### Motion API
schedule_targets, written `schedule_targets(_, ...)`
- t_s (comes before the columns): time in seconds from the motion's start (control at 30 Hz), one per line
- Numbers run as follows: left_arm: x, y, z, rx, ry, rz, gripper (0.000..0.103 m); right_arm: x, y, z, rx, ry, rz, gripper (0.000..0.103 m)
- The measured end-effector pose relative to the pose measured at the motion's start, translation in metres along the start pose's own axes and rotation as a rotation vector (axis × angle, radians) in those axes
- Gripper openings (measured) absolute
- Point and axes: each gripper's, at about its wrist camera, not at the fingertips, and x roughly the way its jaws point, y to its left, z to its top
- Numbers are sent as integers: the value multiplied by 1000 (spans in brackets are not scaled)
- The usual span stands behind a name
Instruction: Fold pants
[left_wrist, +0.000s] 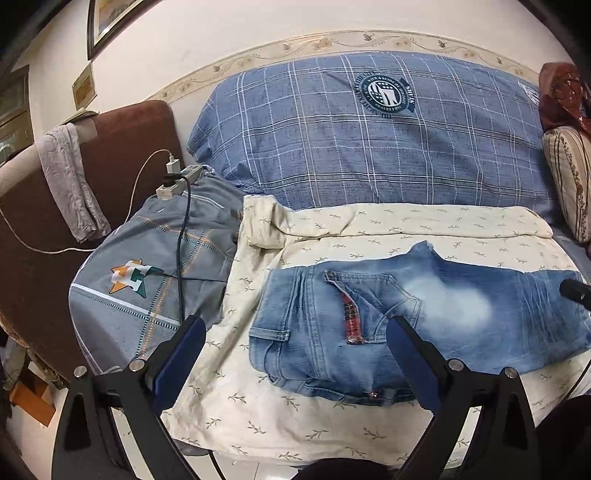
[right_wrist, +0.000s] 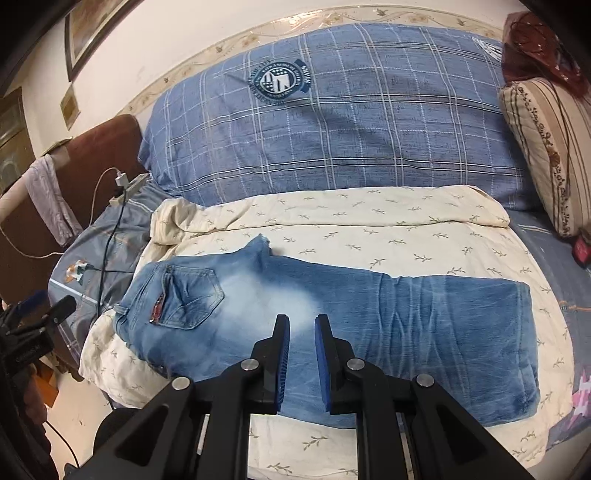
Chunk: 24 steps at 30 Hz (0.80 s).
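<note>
Folded jeans (right_wrist: 332, 332) flat on cream sheet (right_wrist: 369, 229).
Left gripper (left_wrist: 295, 336) spread wide, empty; right gripper (right_wrist: 302, 325) nearly closed, apparently gripping nothing.

A cream wall (left_wrist: 221, 33) with a floral border (right_wrist: 177, 74) stood far beyond the fingers. A framed picture (left_wrist: 107, 18) hung up left of them. A brown headboard (left_wrist: 33, 229) stood left, a grey cloth (left_wrist: 70, 177) draped over it. A blue plaid quilt (right_wrist: 351, 129) lay ahead; pale floor (left_wrist: 236, 469) showed below.
</note>
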Motion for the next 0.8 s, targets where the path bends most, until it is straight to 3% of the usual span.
schedule_targets(0.47, 20, -10, -3, 18, 70, -12, 98, -24, -58, 0, 94, -39, -76, 17)
schedule_targets(0.8, 51, -20, 0, 24, 159, -10, 98, -42, -153, -17, 205, -6, -251, 17)
